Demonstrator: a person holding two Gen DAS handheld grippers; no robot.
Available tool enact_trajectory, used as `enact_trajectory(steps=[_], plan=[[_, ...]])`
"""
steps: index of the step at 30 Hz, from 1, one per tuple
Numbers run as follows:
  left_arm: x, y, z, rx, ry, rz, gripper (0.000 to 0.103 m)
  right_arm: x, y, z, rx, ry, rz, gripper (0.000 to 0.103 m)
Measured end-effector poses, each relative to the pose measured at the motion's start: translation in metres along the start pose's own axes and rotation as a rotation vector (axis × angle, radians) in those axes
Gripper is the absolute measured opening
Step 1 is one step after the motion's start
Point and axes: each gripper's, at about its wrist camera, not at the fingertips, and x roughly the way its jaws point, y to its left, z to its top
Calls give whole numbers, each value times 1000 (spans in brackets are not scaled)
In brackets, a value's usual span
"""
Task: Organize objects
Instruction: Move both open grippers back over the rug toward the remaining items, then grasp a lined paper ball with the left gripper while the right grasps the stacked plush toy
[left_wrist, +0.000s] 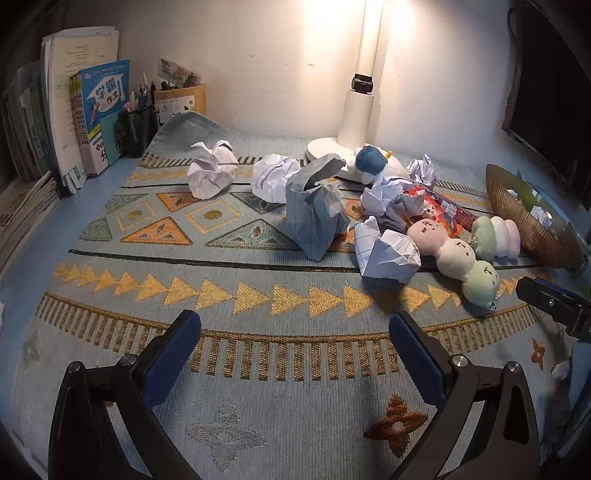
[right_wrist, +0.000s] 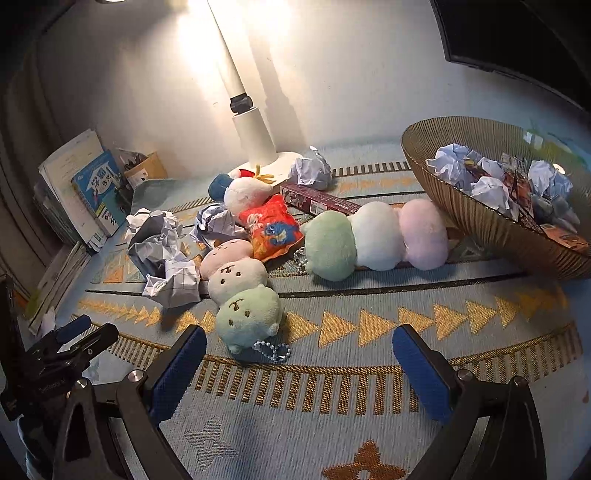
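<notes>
Several crumpled paper balls (left_wrist: 212, 173) lie across the patterned mat (left_wrist: 258, 369), one (right_wrist: 173, 284) beside a three-ball plush with faces (right_wrist: 240, 291). A second three-ball plush (right_wrist: 373, 236) lies by the ribbed brown bowl (right_wrist: 480, 229), which holds more crumpled paper and wrappers. A red snack bag (right_wrist: 271, 229), a dark red box (right_wrist: 317, 201) and a white and blue plush (right_wrist: 240, 192) sit near the lamp base. My left gripper (left_wrist: 295, 339) is open over bare mat. My right gripper (right_wrist: 299, 350) is open, its fingertips just short of the faced plush.
A white lamp (left_wrist: 356, 114) stands at the back against the wall. Books (left_wrist: 99, 114) and a pen holder (left_wrist: 135, 129) line the back left corner. A dark monitor (left_wrist: 546, 110) hangs at the right. The other gripper (right_wrist: 70, 347) shows at the left edge of the right wrist view.
</notes>
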Motion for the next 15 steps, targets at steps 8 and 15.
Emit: enact_trajectory(steps=[8, 15], plan=[[0, 1, 0, -5, 0, -31, 102, -8, 9, -1, -51, -43, 0, 101], [-9, 5, -2, -16, -41, -67, 102, 0, 13, 1, -79, -12, -2, 101]])
